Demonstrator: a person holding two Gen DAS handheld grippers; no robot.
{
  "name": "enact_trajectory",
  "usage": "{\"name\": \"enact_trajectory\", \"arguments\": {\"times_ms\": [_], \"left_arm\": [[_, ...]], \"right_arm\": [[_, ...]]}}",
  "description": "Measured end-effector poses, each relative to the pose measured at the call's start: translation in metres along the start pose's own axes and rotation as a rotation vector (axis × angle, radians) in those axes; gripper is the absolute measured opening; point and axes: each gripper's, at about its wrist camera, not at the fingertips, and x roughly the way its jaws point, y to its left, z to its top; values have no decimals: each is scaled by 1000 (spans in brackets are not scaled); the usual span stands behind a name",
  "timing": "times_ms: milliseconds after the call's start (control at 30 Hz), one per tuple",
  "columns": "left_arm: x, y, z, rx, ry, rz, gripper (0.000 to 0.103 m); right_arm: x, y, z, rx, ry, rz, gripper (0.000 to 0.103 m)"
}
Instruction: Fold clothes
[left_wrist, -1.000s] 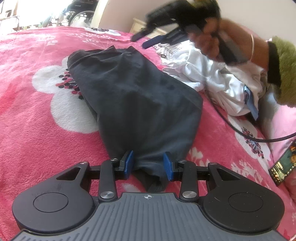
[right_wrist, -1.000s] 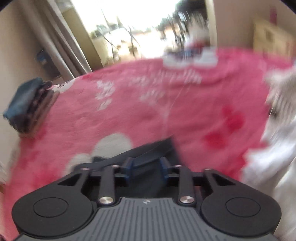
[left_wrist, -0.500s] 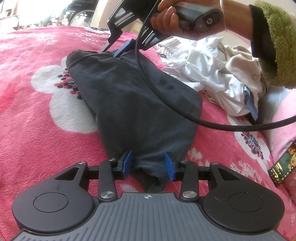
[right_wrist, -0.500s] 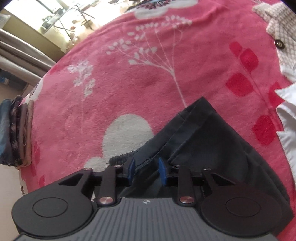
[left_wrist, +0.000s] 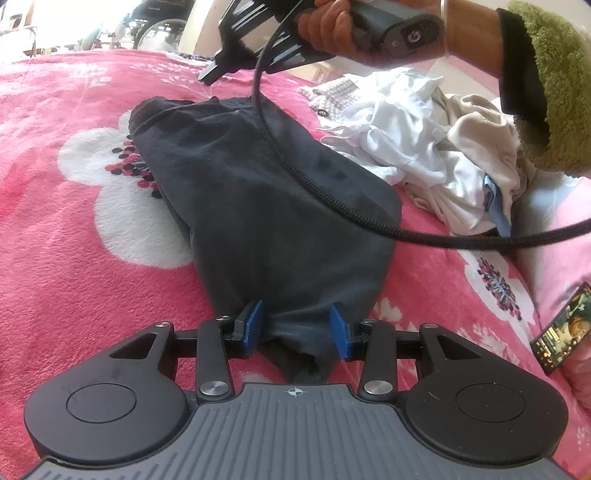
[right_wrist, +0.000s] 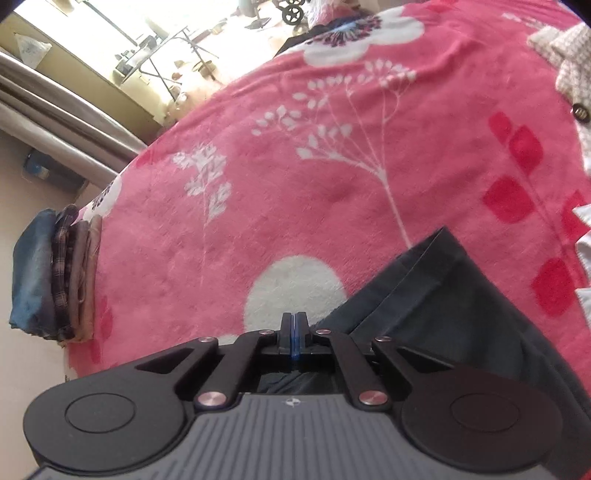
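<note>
On the left, a stack of folded clothes (right_wrist: 55, 273) sits at the edge of the pink blanket (left_wrist: 74, 229). My left claw (left_wrist: 295, 326) stands wide, its blue pads flanking the near end of the dark garment (left_wrist: 266, 206) lying mid-blanket. My right claw (right_wrist: 294, 334) is pressed closed above the garment's far end, gripping nothing visible. A white clothes pile (left_wrist: 436, 147) lies right.
</note>
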Motion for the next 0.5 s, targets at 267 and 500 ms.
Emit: {"name": "enact_trajectory", "arguments": {"times_ms": [267,500], "left_arm": [[-1,0,-2,10,-4,-1,40],[-1,-4,-2,19,6,25,40]], "right_arm": [[1,-9,-7,49,80,-53,36],[17,-6,1,142,-24,226,35]]}}
